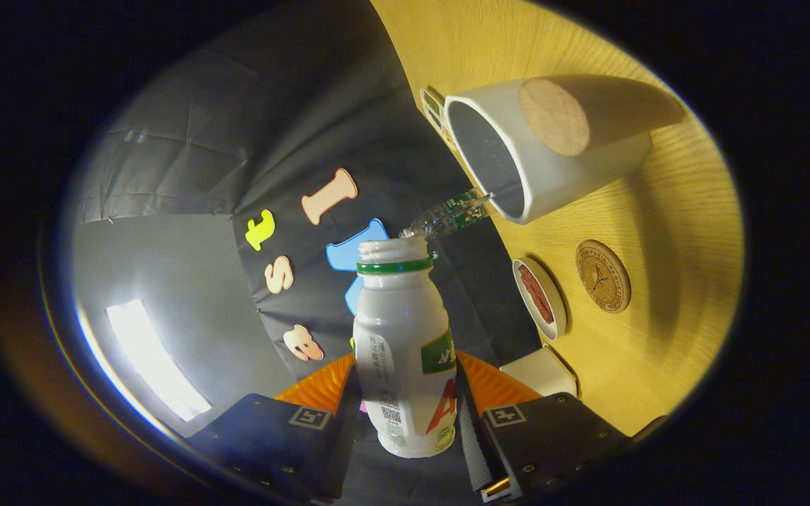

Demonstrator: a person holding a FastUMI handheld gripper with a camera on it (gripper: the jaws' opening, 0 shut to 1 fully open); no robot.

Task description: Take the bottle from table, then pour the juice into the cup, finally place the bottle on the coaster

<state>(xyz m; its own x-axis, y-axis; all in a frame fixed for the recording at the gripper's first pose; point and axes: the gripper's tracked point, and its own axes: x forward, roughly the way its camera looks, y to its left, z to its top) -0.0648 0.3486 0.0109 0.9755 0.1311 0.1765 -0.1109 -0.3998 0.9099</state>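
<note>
My gripper (405,400) is shut on a white bottle (405,351) with a green neck ring and no cap, held between both fingers. The whole view is rolled sideways, so the bottle is tipped over. A clear stream of liquid (451,214) runs from its open mouth into the white cup (538,161), which stands on the wooden table (672,232) just beyond the bottle. The stream meets the cup at its rim. A round cork coaster (602,275) with a dark emblem lies on the table beside the cup.
A small white dish (540,299) holding something reddish-brown sits near the coaster. A white boxy object (538,370) lies close to one finger. A second cork disc (554,116) shows against the cup's side. A small printed packet (434,112) lies behind the cup.
</note>
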